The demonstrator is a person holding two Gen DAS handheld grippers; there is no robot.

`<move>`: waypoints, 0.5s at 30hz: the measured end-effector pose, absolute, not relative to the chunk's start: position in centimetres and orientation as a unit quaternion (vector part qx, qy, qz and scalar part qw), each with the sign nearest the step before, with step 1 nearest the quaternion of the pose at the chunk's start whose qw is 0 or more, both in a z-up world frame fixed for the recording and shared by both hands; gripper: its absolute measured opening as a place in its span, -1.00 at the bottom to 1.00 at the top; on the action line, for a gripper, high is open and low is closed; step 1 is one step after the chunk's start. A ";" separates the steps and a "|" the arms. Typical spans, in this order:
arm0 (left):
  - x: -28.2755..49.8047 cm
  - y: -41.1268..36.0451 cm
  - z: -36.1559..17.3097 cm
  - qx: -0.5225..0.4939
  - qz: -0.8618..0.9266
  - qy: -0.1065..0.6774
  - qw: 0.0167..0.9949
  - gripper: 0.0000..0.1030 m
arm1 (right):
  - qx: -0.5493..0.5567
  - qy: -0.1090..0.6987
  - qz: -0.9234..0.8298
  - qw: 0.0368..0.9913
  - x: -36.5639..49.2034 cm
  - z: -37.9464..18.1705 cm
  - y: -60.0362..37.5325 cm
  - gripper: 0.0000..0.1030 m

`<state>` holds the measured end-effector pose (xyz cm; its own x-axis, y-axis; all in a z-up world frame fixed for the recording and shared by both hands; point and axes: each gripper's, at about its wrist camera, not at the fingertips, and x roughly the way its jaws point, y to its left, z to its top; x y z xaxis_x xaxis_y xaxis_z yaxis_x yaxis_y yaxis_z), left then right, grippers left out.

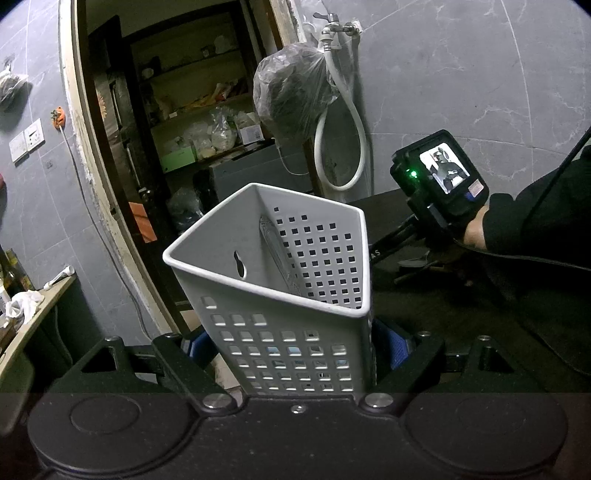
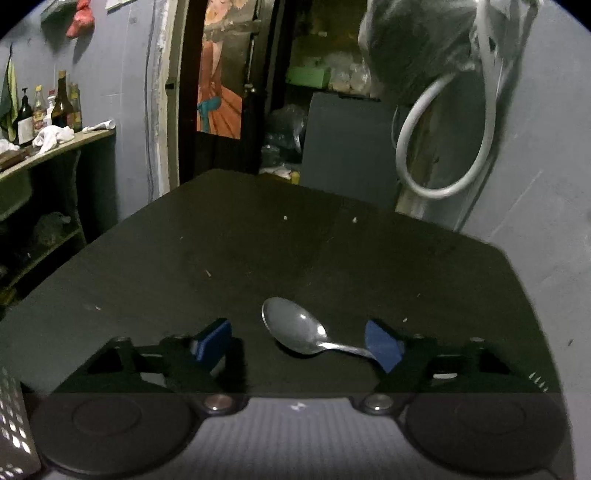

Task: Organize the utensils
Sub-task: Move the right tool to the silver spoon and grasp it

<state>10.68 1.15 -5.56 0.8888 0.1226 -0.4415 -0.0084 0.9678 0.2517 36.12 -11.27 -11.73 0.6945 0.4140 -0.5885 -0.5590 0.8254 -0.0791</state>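
Note:
My left gripper (image 1: pixel 295 347) is shut on a white perforated utensil basket (image 1: pixel 280 295), its blue pads (image 1: pixel 397 347) pressing the lower walls. A metal utensil handle (image 1: pixel 275 251) leans in the basket's far corner. In the right wrist view a steel spoon (image 2: pixel 295 328) lies on the black table (image 2: pixel 258 240), bowl to the left and handle running to the right pad (image 2: pixel 382 349). My right gripper (image 2: pixel 298 343) stands open around the spoon, the left pad (image 2: pixel 214 339) well clear of it. A corner of the basket (image 2: pixel 14 424) shows at lower left.
A hand (image 1: pixel 476 229) in a dark sleeve holds the right gripper's camera block (image 1: pixel 441 173) right of the basket. A tap (image 1: pixel 332 22), white hose (image 1: pixel 354 122) and filled plastic bag (image 1: pixel 291 96) hang on the wall behind. A shelf with bottles (image 2: pixel 62 103) stands left, beside an open doorway.

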 end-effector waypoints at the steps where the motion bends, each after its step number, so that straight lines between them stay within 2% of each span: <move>1: 10.7 1.2 -5.6 0.122 0.034 0.233 0.964 0.69 | -0.122 0.288 0.272 0.910 36.3 -11.7 -11.3 0.56; 10: 10.7 1.2 -5.5 0.122 0.034 0.233 0.964 0.69 | -0.090 0.300 0.293 0.903 37.3 -12.1 -11.7 0.47; 15: 10.7 1.2 -5.5 0.122 0.034 0.233 0.964 0.69 | -0.083 0.298 0.289 0.906 37.3 -12.1 -12.0 0.30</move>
<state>10.68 1.21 -5.55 0.8891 0.1218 -0.4413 -0.0078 0.9679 0.2513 37.34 -11.98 -12.10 0.6550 0.4746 -0.5880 -0.5740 0.8186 0.0212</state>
